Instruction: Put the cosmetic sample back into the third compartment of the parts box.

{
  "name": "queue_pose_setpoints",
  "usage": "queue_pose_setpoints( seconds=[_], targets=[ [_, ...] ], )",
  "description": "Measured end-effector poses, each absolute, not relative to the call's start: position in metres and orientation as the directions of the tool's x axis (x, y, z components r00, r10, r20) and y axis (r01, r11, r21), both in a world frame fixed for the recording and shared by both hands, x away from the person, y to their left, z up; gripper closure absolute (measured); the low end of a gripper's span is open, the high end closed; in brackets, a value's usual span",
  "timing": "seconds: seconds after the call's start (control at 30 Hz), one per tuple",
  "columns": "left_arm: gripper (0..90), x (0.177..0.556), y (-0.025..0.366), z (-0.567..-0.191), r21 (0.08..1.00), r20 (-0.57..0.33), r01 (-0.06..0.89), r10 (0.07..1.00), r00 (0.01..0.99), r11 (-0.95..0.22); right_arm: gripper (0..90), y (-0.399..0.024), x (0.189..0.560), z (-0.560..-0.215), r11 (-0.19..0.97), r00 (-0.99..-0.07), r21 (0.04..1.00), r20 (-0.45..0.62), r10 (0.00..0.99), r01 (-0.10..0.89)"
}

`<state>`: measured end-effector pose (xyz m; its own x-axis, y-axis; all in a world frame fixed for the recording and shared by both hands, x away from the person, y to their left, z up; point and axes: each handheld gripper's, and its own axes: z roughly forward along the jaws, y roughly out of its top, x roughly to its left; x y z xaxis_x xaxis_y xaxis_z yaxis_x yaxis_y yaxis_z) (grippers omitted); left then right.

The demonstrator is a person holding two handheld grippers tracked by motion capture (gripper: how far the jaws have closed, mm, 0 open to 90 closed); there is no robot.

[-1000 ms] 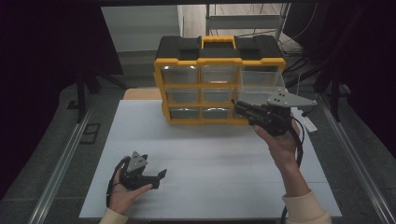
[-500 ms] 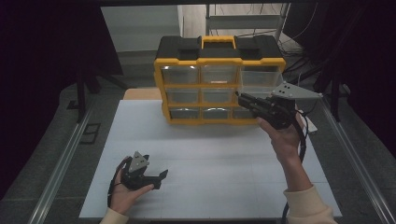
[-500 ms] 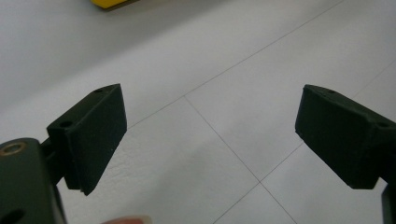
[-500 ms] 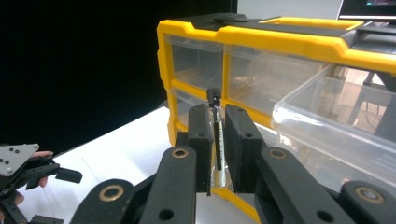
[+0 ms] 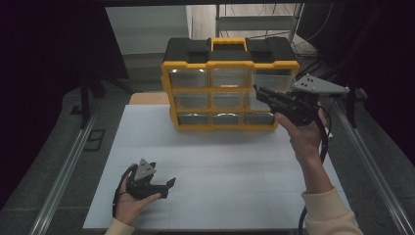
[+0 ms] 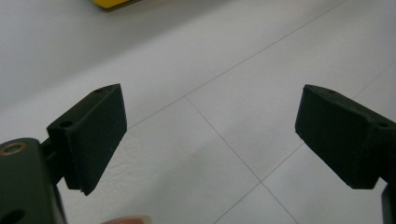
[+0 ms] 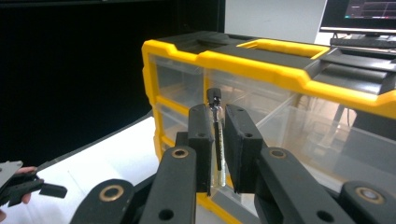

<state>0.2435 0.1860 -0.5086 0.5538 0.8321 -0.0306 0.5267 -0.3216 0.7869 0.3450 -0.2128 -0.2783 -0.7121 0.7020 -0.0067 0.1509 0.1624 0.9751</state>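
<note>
White table (image 5: 205, 147), seen from above, carrying a yellow-and-black drawer cabinet (image 5: 227, 83) at its far edge. The cabinet stands upright with its nine clear drawers facing the person, an arrangement that leaves every drawer front reachable from the near side; its carry handle (image 5: 228, 44) lies flat on top.

Right gripper (image 5: 262, 94), held raised at the cabinet's right-hand column, level with the middle row of drawers (image 5: 260, 100). Its jaws are closed nearly together on a thin, dark-capped rod-like item (image 7: 215, 126) that stands upright between them, its cap rising just above the jaw tips. What the item is cannot be told. The upright, pinched hold appears meant to keep the item steady and its tip free while it is carried close to the drawer fronts. Whether it came from a drawer or is bound for one cannot be judged, and no drawer can be seen pulled out.

Left gripper (image 5: 164, 186), resting low over the near-left part of the table, well apart from the cabinet. Its jaws stand wide apart with bare table between them, holding nothing; it appears parked out of the way while the other hand works.
</note>
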Motion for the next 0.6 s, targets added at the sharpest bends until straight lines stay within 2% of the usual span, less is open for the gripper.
queue_pose_setpoints(
  seconds=[0.6],
  targets=[
    [9.7, 0.244, 0.186, -0.509, 0.787, -0.028, 0.526, 0.833, 0.552, -0.322, 81.6, -0.228, 0.365, -0.267, 0.141, -0.658, 0.975, 0.007, 0.753, 0.173]
  ],
)
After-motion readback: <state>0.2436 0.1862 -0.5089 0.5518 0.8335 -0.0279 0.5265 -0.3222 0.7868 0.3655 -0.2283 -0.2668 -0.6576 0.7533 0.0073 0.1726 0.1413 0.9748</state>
